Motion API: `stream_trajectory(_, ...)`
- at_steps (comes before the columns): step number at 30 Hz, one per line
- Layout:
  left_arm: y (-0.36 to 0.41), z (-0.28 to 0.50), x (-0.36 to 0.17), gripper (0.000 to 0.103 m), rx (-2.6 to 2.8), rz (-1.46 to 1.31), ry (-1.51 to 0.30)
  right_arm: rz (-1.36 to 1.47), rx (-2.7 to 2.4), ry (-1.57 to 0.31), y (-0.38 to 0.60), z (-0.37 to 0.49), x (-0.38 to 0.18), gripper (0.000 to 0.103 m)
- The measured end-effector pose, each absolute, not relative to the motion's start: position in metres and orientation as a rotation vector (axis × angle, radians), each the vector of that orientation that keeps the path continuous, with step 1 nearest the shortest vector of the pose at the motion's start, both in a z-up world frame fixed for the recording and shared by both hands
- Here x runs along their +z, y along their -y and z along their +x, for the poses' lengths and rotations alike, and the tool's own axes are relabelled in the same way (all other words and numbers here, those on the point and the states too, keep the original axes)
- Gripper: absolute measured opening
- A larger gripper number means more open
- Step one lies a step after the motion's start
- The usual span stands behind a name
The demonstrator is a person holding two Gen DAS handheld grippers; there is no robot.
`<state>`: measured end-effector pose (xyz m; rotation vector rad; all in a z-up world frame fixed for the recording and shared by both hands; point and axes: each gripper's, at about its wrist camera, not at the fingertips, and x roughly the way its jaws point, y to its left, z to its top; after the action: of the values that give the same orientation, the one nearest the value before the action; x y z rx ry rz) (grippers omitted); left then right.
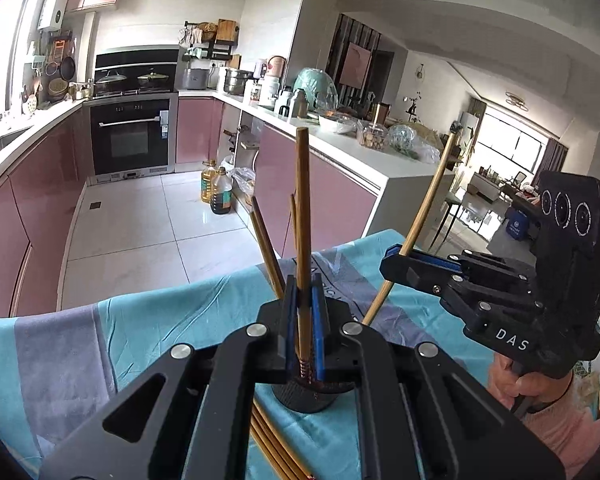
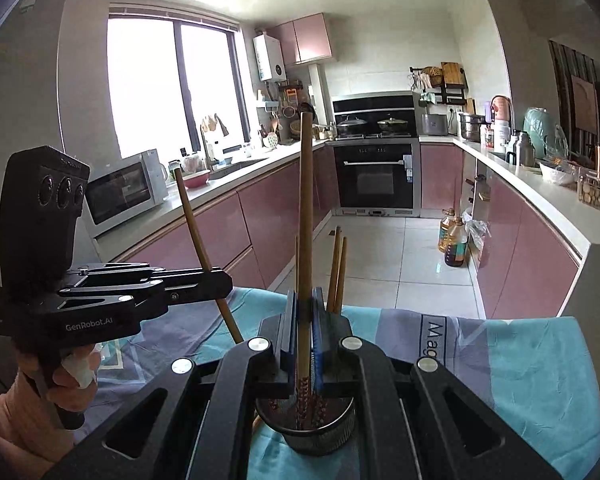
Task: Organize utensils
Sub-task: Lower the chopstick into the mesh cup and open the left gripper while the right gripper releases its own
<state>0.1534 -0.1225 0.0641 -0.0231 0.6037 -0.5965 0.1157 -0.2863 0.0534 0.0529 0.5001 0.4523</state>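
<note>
The left gripper (image 1: 303, 312) is clamped on a single chopstick (image 1: 302, 216), which stands nearly upright between its blue pads, its ridged lower end poking out just above a black mesh holder (image 1: 304, 398). The right gripper (image 2: 305, 320) is likewise closed tight on one chopstick (image 2: 305, 208), held almost vertical, with its patterned tip hanging over the open mouth of the holder (image 2: 342, 426).

In the right wrist view, a few more chopsticks (image 2: 337, 270) already stand in the holder, leaning away behind the pads. In the left wrist view, a bundle of loose chopsticks (image 1: 274, 440) lies flat on the cloth just beside the holder's base, on the near side.

The holder sits on a table covered by a turquoise and grey cloth (image 1: 160, 320). A person's hand (image 1: 520, 384) grips the handle of the right tool to the right of the holder.

Beyond the holder, past the table's far edge, a white tiled floor (image 2: 384, 248) runs to a built-in oven (image 2: 374, 176) between pink cabinets. Two oil bottles (image 2: 452, 240) stand on the floor by the right-hand counter.
</note>
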Motion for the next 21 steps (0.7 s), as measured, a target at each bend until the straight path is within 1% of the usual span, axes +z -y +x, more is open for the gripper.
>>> stream_trajectory(10,0.135,0.167,0.043,0.007,-0.633,0.038,-0.705,0.029,0.461,-0.652,0.277,0.133,0.024,0.006)
stream_trajectory(21,0.148,0.190,0.026,0.008,-0.633,0.043,-0.793,0.066,0.451,-0.710,0.278,0.150,0.009,0.007)
